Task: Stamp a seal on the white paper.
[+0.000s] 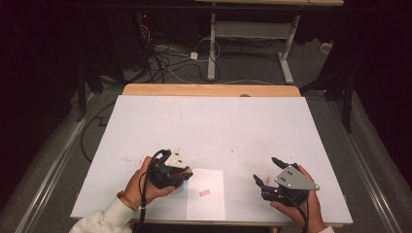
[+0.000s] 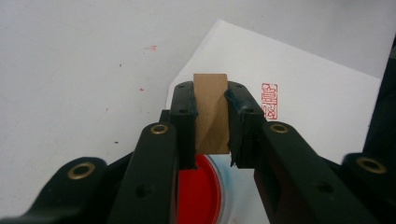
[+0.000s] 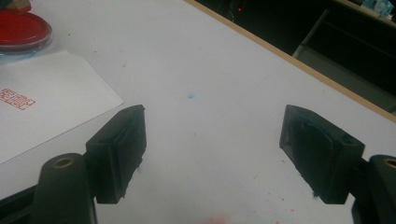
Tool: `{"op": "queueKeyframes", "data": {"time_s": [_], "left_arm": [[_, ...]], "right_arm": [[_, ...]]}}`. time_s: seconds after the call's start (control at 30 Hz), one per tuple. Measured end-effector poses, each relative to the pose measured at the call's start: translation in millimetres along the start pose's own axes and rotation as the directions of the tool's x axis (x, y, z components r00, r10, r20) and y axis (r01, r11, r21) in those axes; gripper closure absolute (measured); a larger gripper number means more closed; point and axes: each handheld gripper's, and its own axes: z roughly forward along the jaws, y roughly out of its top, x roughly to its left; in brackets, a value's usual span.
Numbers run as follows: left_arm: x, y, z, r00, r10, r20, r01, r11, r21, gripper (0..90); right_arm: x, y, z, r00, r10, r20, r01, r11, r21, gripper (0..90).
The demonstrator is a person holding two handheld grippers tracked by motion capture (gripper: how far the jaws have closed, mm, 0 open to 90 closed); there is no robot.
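Note:
My left gripper is shut on a small upright wooden stamp block, which hangs just above a round red ink pad. In the high view the left gripper sits at the near left, over the ink pad. Beside it lies a white sheet of paper bearing a red seal print; the print also shows past the stamp. My right gripper rests at the near right, open with nothing between its jaws.
The white table cover carries faint red smudges at the left and a small blue dot. Its wooden far edge borders a floor with cables and desk legs. The ink pad and paper lie to the right gripper's left.

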Motion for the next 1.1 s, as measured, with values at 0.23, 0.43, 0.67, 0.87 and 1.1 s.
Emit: {"op": "queueKeyframes", "data": {"time_s": [0.23, 0.43, 0.67, 0.87, 1.1], "left_arm": [[6.0, -7.8, -6.1, 0.9996, -0.023, -0.016, 0.023, 0.9997, -0.006, 73.4], [11.2, -14.8, -11.8, 0.9984, -0.045, -0.035, 0.045, 0.9990, -0.006, 73.4], [16.5, -21.1, -18.2, 0.9963, -0.070, -0.050, 0.070, 0.9975, -0.015, 73.4], [20.6, -25.2, -21.0, 0.9953, -0.081, -0.054, 0.080, 0.9967, -0.012, 73.4], [23.4, -27.2, -19.3, 0.9952, -0.083, -0.050, 0.084, 0.9965, 0.001, 73.4]], "right_arm": [[0.1, 1.6, 2.2, 1.0000, -0.004, -0.004, 0.004, 1.000, -0.005, 23.2], [0.9, 3.9, 5.3, 0.9999, -0.005, -0.009, 0.005, 1.000, -0.015, 23.2], [1.8, 5.5, 8.1, 0.9997, -0.011, -0.020, 0.011, 1.000, -0.013, 23.2], [2.3, 6.2, 9.4, 0.9996, -0.013, -0.024, 0.012, 1.000, -0.013, 23.2], [1.9, 5.9, 9.6, 0.9996, -0.011, -0.024, 0.010, 1.000, -0.012, 23.2]]}}
